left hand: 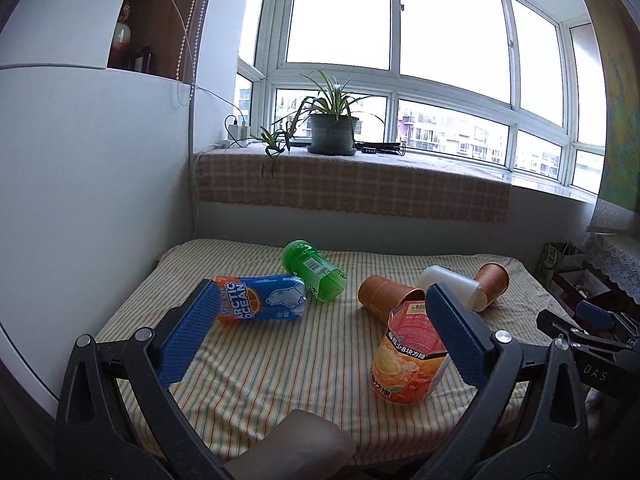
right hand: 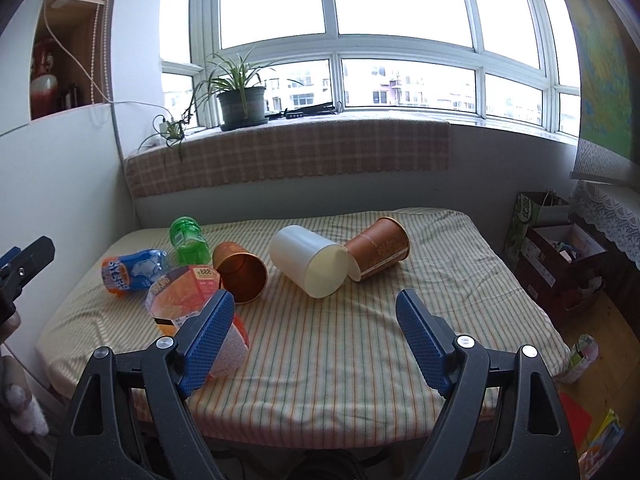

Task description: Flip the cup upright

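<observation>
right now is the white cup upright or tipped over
Tipped over: the white cup lies on its side on the striped cloth, its open mouth facing the camera.

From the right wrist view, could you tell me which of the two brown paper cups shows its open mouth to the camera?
The nearer brown cup, left of the white cup, shows its copper interior; the far brown cup shows only its side.

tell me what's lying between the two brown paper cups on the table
The white cup lies on its side between the near brown cup and the far brown cup, its rim touching the far one; clearest in the right wrist view.
</observation>
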